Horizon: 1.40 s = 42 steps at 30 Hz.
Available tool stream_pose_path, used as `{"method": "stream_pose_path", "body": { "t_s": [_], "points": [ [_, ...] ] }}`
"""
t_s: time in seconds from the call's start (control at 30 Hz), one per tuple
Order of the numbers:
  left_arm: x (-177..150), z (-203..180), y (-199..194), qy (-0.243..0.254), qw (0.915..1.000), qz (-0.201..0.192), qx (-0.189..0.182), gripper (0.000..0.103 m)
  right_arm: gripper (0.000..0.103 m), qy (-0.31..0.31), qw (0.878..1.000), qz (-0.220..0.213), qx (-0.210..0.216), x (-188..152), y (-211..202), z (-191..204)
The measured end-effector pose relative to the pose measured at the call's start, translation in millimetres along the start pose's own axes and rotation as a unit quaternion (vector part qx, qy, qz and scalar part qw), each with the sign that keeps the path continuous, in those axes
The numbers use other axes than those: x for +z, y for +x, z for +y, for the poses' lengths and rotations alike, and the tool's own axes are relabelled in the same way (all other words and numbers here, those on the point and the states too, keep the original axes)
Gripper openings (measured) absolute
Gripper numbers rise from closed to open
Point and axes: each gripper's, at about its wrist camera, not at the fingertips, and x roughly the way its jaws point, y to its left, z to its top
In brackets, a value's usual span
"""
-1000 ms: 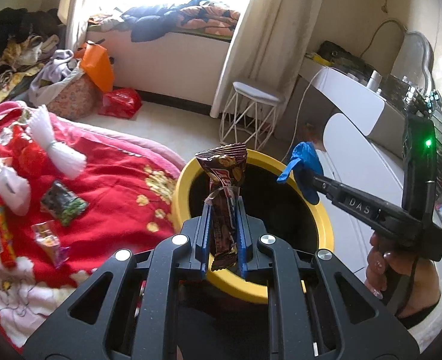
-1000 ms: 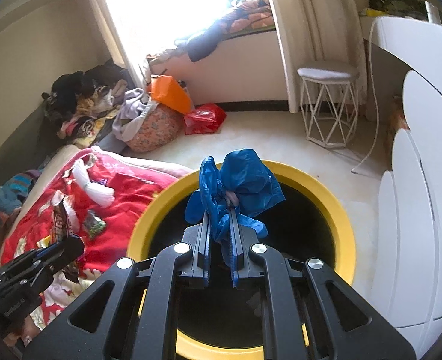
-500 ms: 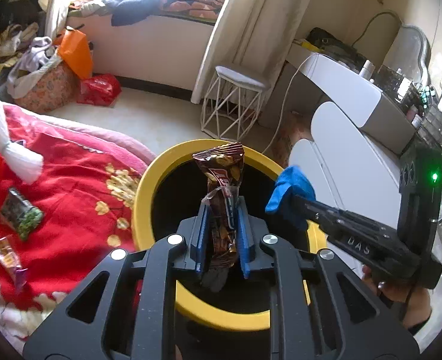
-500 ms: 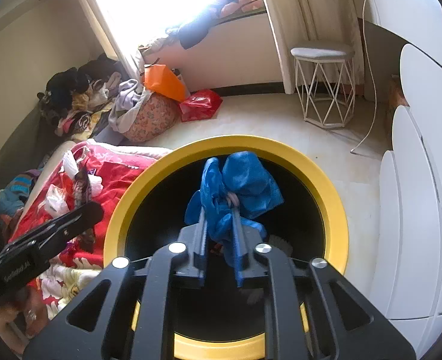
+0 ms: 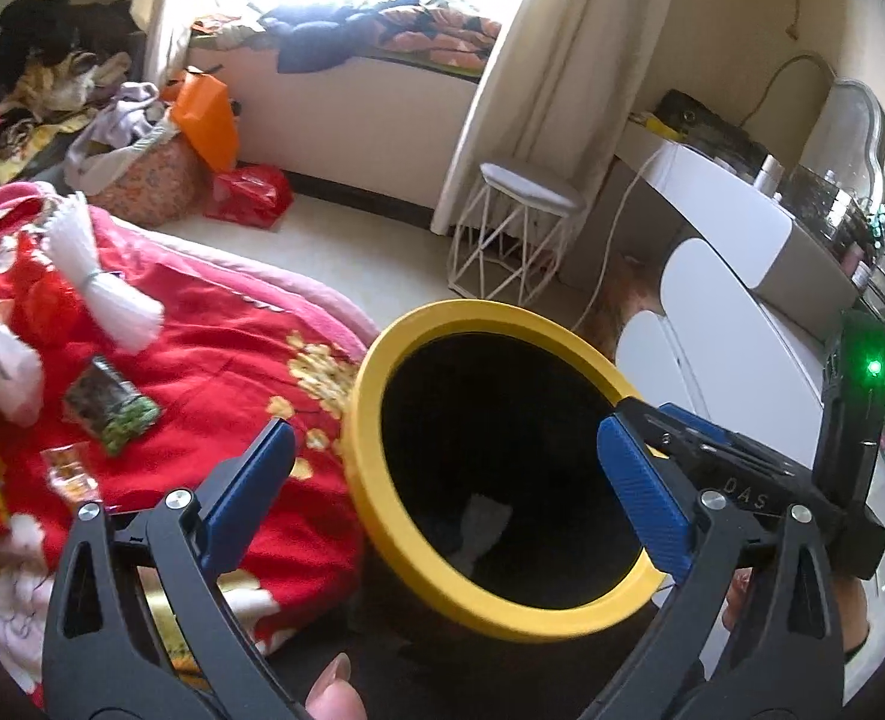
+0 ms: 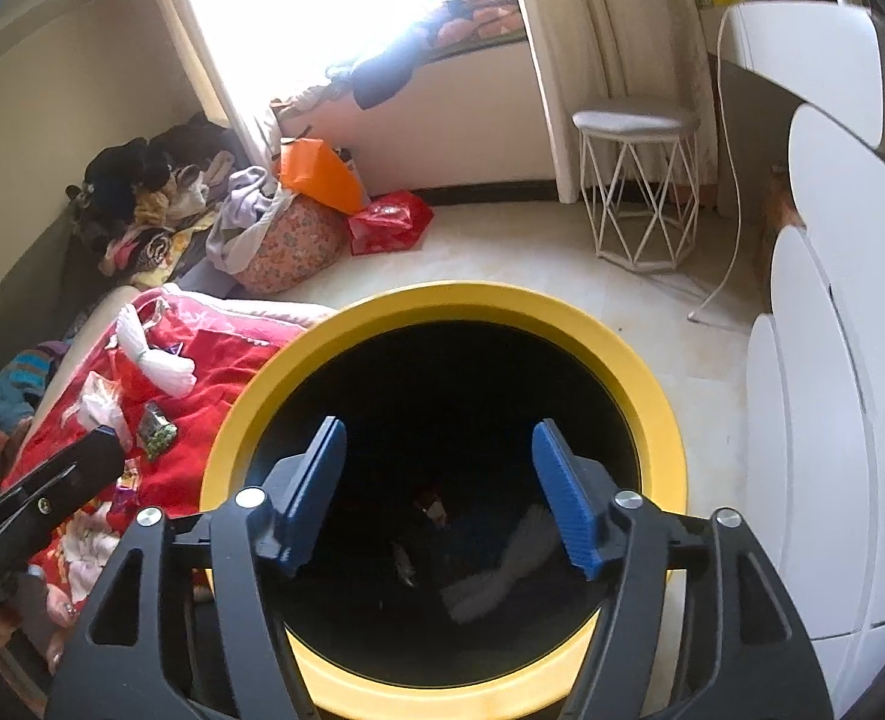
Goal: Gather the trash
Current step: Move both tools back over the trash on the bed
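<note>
Both hand-held grippers tilted down over yellow-rimmed bin [image 6: 652, 384]; L [image 5: 442, 480] & R [image 6: 439, 492] jaws just opened, empty.

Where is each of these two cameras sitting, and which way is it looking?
Left wrist: on the left gripper, looking down past its open fingers at the bin and red blanket; a fingertip and the right gripper show.
Right wrist: on the right gripper, looking into the bin; the left gripper's tip shows.
Shared: bin, blanket, stool.
</note>
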Motion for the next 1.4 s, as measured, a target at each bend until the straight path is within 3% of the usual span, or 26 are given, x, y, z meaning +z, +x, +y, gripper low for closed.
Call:
{"method": "stream_pose_path", "body": {
  "t_s": [0.63,0.73,1.4],
  "points": [
    [-2.2,43.7,-65.4,-0.017,0.996,-0.063,0.062,0.093,0.069,-0.06,0.997,-0.034,0.019,-1.8,-23.0,57.1],
    [-1.6,49.3,-76.1,-0.017,0.9951,-0.072,0.065,0.093,0.075,-0.067,0.997,-0.039,0.02,-2.4,-26.5,67.1],
    [-0.8,108.6,-127.8,-0.05,0.9852,-0.111,0.121,0.093,0.075,-0.141,0.987,-0.044,0.066,-11.0,-30.6,141.8]
  ]
}}
